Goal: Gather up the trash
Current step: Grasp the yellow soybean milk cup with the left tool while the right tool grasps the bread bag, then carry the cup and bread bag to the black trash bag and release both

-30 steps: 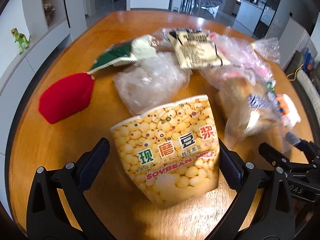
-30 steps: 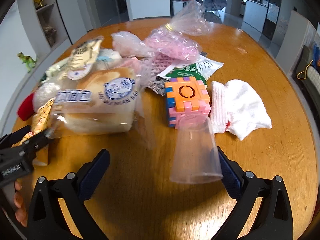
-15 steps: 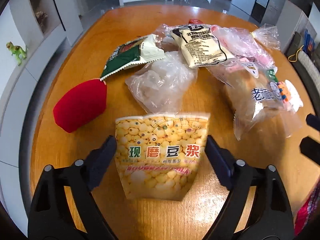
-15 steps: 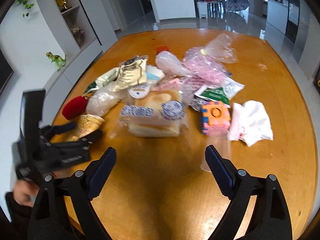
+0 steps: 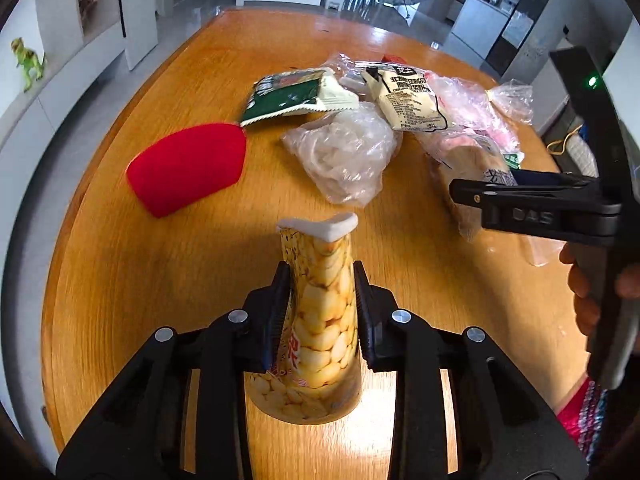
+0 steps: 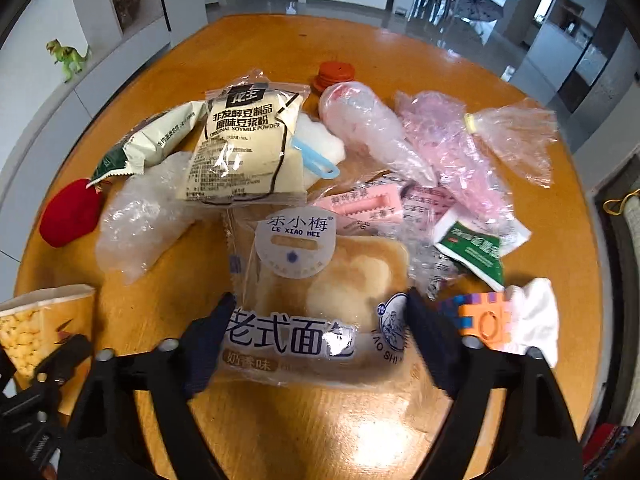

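The yellow soybean-milk paper cup [image 5: 320, 320] is squashed flat and stands upright in my left gripper [image 5: 320, 276], whose jaws are closing with the pads pressing its sides. The cup's edge [image 6: 24, 332] also shows at the lower left of the right wrist view. My right gripper [image 6: 320, 320] points down over the bagged loaf of bread [image 6: 320, 272]. Its jaws are closing with the bag between them, the pads at the bag's sides and no visible squeeze. From the left wrist view the right gripper [image 5: 480, 196] reaches in over the bread bag [image 5: 472, 164].
On the round wooden table [image 5: 160, 320] lie a red cloth piece [image 5: 188, 168], a crumpled clear bag [image 5: 348, 152], a green wrapper [image 5: 288, 96], a soymilk powder pouch [image 6: 244, 144], pink bags [image 6: 452, 148], an orange puzzle cube [image 6: 480, 320] and a white cloth [image 6: 536, 316].
The left jaws have come together on the paper cup and flattened it. The right gripper has swung left, away from the clear plastic cup, to straddle the bread bag, with its jaws narrower.
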Motion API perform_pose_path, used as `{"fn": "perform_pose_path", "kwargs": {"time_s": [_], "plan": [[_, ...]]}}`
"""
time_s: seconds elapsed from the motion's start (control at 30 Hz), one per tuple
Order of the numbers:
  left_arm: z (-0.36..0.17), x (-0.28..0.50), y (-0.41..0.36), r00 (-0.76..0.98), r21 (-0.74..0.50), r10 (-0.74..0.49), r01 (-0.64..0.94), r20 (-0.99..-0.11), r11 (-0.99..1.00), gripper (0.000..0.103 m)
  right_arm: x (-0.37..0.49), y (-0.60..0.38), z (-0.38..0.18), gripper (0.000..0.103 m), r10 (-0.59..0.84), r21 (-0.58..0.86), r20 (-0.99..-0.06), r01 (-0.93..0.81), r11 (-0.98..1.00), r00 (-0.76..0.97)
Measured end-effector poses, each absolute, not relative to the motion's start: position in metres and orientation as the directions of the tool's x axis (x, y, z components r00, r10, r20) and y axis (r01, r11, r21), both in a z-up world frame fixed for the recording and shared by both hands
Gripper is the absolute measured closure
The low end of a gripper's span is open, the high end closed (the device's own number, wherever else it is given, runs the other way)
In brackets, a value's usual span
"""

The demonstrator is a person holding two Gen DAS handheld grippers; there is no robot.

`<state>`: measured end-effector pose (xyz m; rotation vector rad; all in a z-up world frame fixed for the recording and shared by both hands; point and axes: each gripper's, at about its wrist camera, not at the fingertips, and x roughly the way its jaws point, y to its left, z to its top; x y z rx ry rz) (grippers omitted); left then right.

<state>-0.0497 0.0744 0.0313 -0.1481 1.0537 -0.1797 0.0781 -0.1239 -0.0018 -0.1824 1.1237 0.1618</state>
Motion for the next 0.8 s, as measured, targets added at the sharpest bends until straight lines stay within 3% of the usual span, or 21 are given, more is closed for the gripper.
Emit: {"fn": "perform_pose_path", "kwargs": {"time_s": [0.1, 0.4, 0.57, 0.8], "plan": [[0.037, -0.063, 0.082, 0.498, -0.228, -0.235, 0.076, -0.835, 0.971, 0.075, 0.059, -0.128, 0.007, 0.033, 0.066, -0.043, -0.899, -0.237, 0.97, 0.432], [0.057, -0.131, 0.123, 0.566, -0.248, -0.232, 0.049, -0.791, 0.967, 0.075, -0.047, -0.136, 0.052, 0.033, 0.192, 0.016, -0.851, -0.341, 0.94, 0.489], [0.058, -0.189, 0.176, 0.607, -0.241, -0.16, -0.055, -0.779, 0.969, 0.075, -0.1, -0.096, 0.067, 0.033, 0.3, 0.056, -0.828, -0.463, 0.885, 0.473], [0.039, -0.289, 0.27, 0.602, -0.181, 0.048, -0.313, -0.797, 0.932, 0.075, -0.182, 0.016, 0.067, 0.033, 0.5, 0.148, -0.801, -0.7, 0.699, 0.329]]}}
